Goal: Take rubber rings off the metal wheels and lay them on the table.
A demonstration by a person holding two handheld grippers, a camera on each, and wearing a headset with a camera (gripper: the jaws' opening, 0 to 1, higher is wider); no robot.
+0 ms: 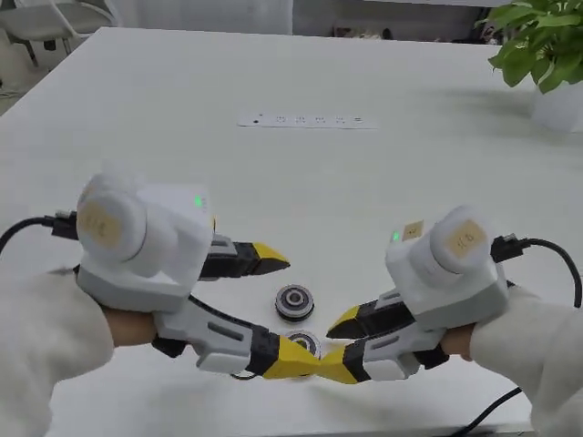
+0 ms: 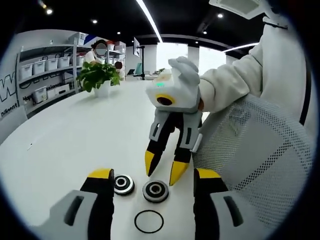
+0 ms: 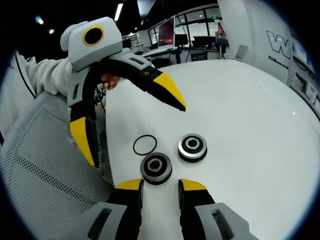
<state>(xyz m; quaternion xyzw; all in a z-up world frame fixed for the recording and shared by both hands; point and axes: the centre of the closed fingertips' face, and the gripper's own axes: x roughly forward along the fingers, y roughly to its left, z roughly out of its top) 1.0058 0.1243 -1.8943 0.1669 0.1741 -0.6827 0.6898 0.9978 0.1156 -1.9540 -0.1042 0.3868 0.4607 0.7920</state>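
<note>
So, in the head view the left tongs (image 1: 291, 310) were spread wide, with one jaw beyond the far wheel (image 1: 294, 301) and the other on the near side of the near wheel (image 1: 303, 343). The right tongs (image 1: 337, 341) came in from the opposite side, jaws a little apart and pinching nothing, tips just beside that near wheel. Both wheels sat on the white table (image 1: 364, 182), close to its front edge. In the left gripper view one loose ring (image 2: 149, 221) lay flat on the table between the left jaws, near the wheels but touching neither. In the right gripper view the near wheel (image 3: 156, 168) sat right ahead of the gap in the right jaws, with the ring (image 3: 145, 145) just past it. My worry was that nothing pinned the wheels down, so a squeeze on a rim could send one skidding. With the edge that close, a wheel or the ring could go over. The four tips were also crowded enough to knock into each other. I honestly couldn't tell whether either wheel had rubber on it, since the rims were dark and too small to read. Jaw tips also half covered the near wheel in the head view.
</note>
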